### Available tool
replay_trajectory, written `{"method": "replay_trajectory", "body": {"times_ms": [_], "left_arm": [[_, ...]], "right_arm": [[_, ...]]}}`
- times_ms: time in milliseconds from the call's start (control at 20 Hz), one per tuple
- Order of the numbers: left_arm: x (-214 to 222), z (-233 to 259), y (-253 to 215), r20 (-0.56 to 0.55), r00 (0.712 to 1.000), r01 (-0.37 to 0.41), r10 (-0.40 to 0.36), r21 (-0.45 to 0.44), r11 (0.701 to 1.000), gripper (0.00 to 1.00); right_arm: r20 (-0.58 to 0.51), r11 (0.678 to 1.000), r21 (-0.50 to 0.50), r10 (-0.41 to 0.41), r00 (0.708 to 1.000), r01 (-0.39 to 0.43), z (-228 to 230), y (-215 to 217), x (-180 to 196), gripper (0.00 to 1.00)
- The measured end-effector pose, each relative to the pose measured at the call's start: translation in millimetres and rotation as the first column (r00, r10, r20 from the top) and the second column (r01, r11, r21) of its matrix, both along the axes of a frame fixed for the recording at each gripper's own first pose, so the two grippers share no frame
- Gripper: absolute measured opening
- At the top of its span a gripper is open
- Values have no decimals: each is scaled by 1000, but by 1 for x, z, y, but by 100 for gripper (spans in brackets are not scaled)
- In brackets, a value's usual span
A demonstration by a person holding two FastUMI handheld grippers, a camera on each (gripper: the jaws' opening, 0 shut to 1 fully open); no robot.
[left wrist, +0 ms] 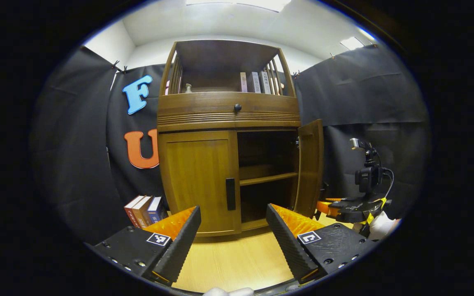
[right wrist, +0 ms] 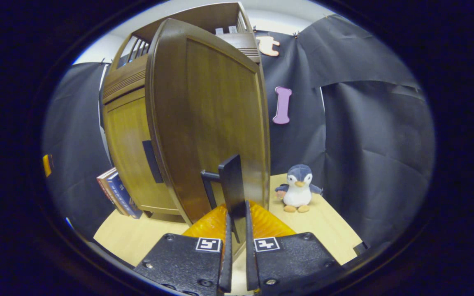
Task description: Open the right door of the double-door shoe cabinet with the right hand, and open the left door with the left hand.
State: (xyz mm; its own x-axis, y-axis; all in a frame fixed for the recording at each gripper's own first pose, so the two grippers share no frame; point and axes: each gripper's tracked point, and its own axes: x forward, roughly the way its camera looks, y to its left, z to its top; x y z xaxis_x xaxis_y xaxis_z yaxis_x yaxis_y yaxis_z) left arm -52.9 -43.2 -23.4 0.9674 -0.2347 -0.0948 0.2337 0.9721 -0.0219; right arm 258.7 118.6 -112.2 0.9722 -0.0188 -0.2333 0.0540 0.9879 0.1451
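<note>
A brown wooden shoe cabinet stands on the pale wood table. Its right door is swung open, showing dark shelves inside. The left door is flat against the frame, with a black handle at its inner edge. My left gripper hangs open a little in front of that door, nothing between its fingers. In the right gripper view the open right door looms close, and my right gripper is shut on its black handle. The right gripper also appears beside the open door.
Several books lean against the cabinet's left side. A plush penguin sits on the table to the right of the open door. A drawer with a round knob sits above the doors. Black cloth walls surround the booth.
</note>
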Motion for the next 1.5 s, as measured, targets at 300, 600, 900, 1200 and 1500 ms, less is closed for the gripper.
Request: {"method": "replay_trajectory", "body": {"times_ms": [300, 600, 900, 1200, 1500], "left_arm": [[10, 7, -35, 14, 1000, -11, 11, 5, 1000, 96], [12, 21, -76, 19, 997, -78, 78, 13, 997, 96], [0, 23, -109, 13, 982, -187, 186, 22, 982, 96], [-18, 31, -140, 16, 967, -255, 255, 33, 966, 96], [-29, 38, -159, 35, 960, -280, 279, 51, 959, 96]], "right_arm": [[-12, 1000, 11, 19, 1000, -19, 0, -4, -4, 7], [-13, 990, -8, 142, 990, -142, 0, 1, -11, 5], [3, 966, -49, 255, 967, -254, 2, -5, -11, 5], [14, 930, -77, 361, 932, -359, 2, -12, -9, 5], [24, 885, -128, 454, 891, -447, 1, -17, -7, 5]]}}
